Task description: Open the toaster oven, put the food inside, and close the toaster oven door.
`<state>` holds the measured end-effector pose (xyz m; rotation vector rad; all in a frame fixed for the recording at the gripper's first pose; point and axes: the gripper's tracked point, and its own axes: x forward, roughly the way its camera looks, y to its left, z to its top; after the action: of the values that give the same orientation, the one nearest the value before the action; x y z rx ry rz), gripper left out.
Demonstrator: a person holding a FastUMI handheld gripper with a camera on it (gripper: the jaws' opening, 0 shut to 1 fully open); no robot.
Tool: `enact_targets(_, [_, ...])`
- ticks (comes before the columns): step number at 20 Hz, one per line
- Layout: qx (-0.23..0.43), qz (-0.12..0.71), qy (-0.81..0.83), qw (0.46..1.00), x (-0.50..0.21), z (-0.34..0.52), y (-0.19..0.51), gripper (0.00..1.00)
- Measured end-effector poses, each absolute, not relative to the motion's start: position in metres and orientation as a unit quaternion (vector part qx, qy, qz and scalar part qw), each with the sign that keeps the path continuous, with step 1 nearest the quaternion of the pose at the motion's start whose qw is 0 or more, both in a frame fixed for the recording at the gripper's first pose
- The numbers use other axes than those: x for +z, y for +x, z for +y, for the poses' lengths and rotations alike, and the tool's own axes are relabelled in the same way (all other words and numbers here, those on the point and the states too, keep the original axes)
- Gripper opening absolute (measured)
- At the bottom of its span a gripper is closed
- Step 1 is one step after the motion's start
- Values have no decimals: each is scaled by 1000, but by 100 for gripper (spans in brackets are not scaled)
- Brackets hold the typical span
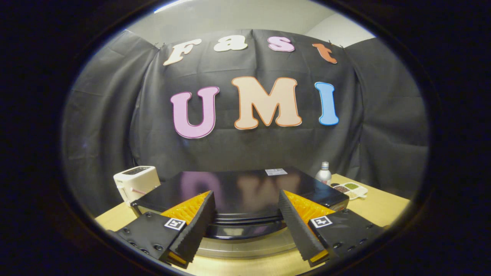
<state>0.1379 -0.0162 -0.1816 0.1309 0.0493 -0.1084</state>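
The toaster oven stands on the wooden table right in front of me; its glossy black top runs away beyond the fingers. Its upper front edge, with a dark curved handle bar and a pale strip of the door below it, lies between the two fingers. My gripper is open. Its fingers stand wide apart on either side of the handle bar and the front of the top. Whether they touch the oven I cannot tell. Nothing is held.
A white toaster sits to the left of the oven. On the right behind it stand a small silver bottle and a white divided dish with grains. The wooden table continues to the right.
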Motion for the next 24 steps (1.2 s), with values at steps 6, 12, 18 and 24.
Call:
enact_targets(6, [-69,-24,100,992,-181,-21,135,100])
enact_targets(12, [-70,-33,100,992,-181,-23,129,100])
enact_targets(18, [-84,-45,98,991,-188,-21,93,100])
enact_targets(24, [-82,-32,88,992,-202,-25,56,100])
